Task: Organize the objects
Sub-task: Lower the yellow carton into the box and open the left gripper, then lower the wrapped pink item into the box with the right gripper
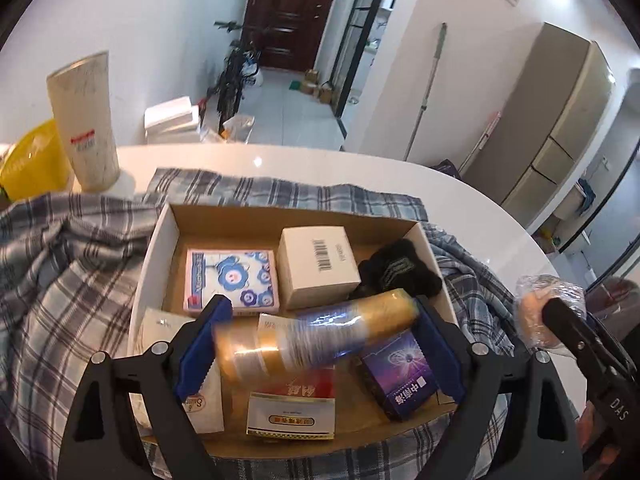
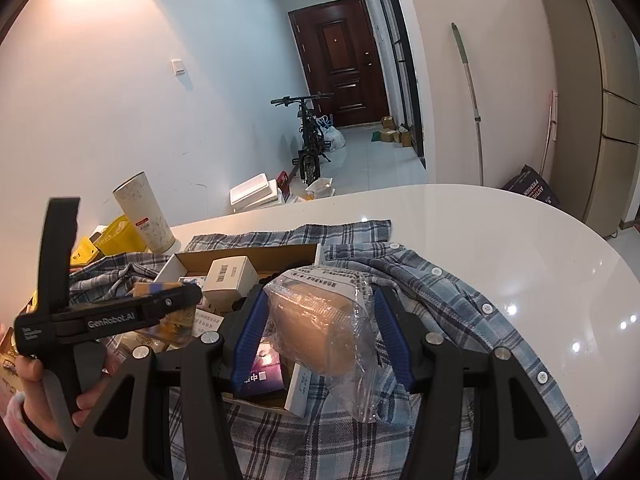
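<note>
Left wrist view: left tool grasps a tape roll above the box; lower it slowly toward 6 o'clock, into free space. Right tool grasps a plastic-wrapped bun.

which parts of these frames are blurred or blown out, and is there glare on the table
Left wrist view: the gold bottle in the left gripper is motion-smeared, while the cardboard box stays fairly sharp. Right wrist view: ceiling lights glare in spots on the white table, the upper-left wall is washed warm, and the plastic-wrapped bundle shines.
</note>
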The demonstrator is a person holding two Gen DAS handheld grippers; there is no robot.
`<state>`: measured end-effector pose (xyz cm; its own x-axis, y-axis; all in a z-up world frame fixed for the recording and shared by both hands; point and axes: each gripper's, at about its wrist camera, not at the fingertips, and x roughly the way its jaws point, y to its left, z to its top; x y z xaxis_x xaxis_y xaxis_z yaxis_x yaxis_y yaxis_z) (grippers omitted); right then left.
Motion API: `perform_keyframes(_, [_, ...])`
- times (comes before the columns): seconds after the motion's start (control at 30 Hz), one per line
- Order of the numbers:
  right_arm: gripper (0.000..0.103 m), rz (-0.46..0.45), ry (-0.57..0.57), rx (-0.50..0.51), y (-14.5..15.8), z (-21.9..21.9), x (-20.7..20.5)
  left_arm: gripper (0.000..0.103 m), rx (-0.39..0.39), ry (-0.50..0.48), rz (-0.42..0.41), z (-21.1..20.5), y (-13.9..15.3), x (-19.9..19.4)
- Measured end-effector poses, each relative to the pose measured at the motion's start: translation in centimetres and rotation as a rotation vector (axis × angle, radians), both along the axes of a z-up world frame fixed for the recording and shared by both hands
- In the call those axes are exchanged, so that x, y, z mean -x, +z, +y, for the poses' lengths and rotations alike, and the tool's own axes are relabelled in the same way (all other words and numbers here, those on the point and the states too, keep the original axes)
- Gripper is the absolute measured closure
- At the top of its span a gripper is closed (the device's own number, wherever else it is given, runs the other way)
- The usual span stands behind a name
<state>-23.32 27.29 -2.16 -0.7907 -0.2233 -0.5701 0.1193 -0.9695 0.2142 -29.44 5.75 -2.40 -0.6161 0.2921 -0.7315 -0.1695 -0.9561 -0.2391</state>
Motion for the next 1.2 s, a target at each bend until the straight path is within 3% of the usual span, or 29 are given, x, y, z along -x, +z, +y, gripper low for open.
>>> perform_keyframes(0.1, [0.049,-0.002,0.002,-0.003,-0.1,-0.1,0.0,0.012,-0.011,-0.022,0.025,0.2,0.6,-0.4])
perform_keyframes(0.5, [0.049,-0.004,0.012,-0.011,-0.2,-0.4,0.1,0.012,0.035,-0.024,-0.027,-1.2,0.4,-1.4])
perform_keyframes(0.63, [0.049,-0.009,0.019,-0.015,-0.4,-0.6,0.3,0.012,0.073,0.016,0.032,-2.7,1.4,-3.1])
perform_keyframes(0.8, [0.049,-0.027,0.034,-0.015,-0.7,-1.0,0.6,0.012,0.149,0.086,0.171,-4.8,3.0,-5.3])
perform_keyframes(1.03, [0.049,-0.074,0.123,-0.066,-1.1,-4.5,0.7,0.012,0.081,0.082,0.225,-5.8,2.8,-6.2])
perform_keyframes(1.2, [0.049,-0.122,0.149,-0.117,-2.4,-7.0,1.1,0.012,0.052,0.060,0.204,-6.1,0.7,-6.5])
